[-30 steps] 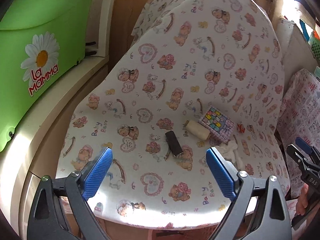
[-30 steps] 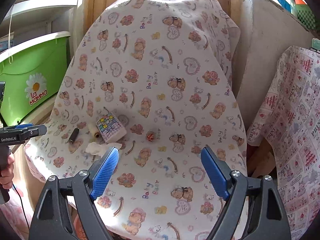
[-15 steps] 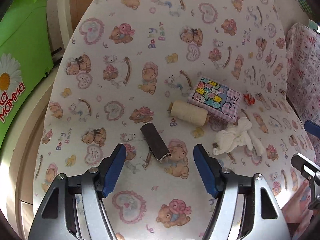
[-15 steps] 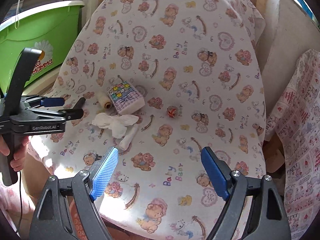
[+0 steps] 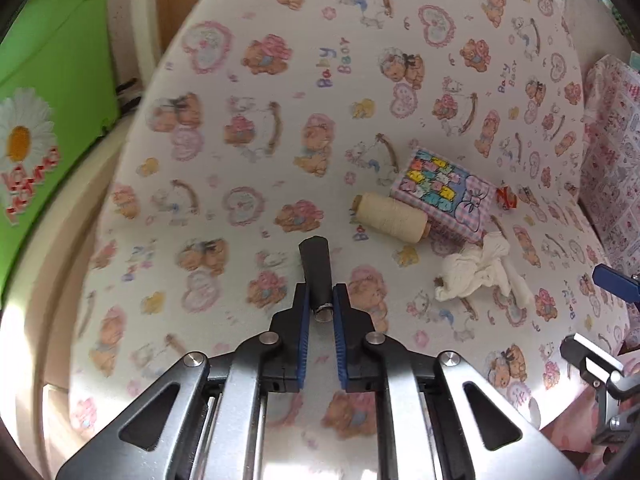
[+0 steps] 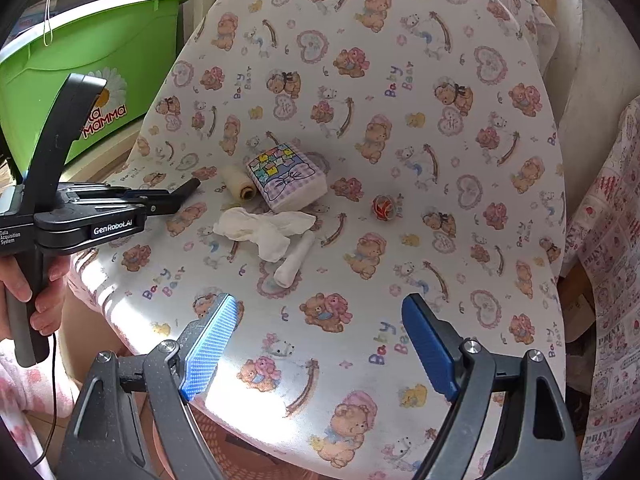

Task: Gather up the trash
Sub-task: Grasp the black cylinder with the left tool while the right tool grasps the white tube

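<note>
A dark tube lies on the bear-print cloth. My left gripper is closing, its blue pads pressing both sides of the tube's near end. To the right lie a cream thread spool, a pastel tissue pack, a crumpled white tissue and a small red wrapper. In the right wrist view my right gripper hangs open above the cloth's near edge, nothing between its fingers. The tissue and a rolled white paper lie just beyond it.
A green bin with a daisy label stands at the left, beside the covered round table. A person's hand holds the left gripper's handle. Another patterned cloth hangs at the right. A cream cabinet side stands behind it.
My left gripper sank toward the dark tube and its jaws came together onto it. My right gripper dropped closer to the cloth and stayed open.
</note>
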`<state>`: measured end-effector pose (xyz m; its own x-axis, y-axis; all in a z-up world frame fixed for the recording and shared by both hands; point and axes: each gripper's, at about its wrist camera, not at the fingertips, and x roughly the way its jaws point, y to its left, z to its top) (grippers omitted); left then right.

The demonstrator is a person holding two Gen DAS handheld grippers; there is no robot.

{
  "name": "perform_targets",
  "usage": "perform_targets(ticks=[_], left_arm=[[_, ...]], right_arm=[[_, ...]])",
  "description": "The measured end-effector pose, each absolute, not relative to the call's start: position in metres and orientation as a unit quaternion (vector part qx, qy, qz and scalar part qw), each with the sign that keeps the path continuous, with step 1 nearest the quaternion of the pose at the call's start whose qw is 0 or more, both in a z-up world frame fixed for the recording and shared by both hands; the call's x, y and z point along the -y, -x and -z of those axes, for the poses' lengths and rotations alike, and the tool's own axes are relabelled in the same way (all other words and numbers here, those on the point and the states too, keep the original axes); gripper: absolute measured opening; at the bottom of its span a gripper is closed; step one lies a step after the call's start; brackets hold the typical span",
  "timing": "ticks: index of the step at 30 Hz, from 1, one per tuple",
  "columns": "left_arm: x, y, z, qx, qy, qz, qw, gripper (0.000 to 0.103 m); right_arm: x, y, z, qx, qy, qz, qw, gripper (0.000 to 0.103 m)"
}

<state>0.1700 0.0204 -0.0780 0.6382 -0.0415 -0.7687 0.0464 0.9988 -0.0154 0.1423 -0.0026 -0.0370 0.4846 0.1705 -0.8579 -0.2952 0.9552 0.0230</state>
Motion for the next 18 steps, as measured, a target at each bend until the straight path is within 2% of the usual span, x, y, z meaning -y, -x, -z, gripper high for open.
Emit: perform_targets(ticks=[3, 10, 13, 16, 18], left_arm=[[-0.024, -0.148, 0.056, -0.42, 0.032, 0.033, 0.907, 0.01], [-0.028, -0.104, 0.028, -0.392, 0.051, 0.039, 0.918, 0.01], [-0.037, -0.089, 0.021, -0.386, 0.066, 0.041, 0.919, 0.01], [-0.036, -0.083, 0.016, -0.375, 0.058, 0.051, 0.924, 0.01], [-0.035, -0.08, 0.013, -0.362, 0.042, 0.04, 0.93, 0.01]], right_arm=[[0.007, -0.146, 0.036, -0.489, 0.045, -0.13, 0.861, 0.084], [0.01, -0.155, 0.042, -0.496, -0.018, -0.148, 0.855, 0.071], [-0.002, -0.158, 0.052, -0.495, -0.004, -0.147, 0.856, 0.064], [-0.009, -0.158, 0.065, -0.508, 0.015, -0.14, 0.85, 0.046], [-0.012, -0.155, 0.067, -0.503, 0.023, -0.14, 0.852, 0.045]])
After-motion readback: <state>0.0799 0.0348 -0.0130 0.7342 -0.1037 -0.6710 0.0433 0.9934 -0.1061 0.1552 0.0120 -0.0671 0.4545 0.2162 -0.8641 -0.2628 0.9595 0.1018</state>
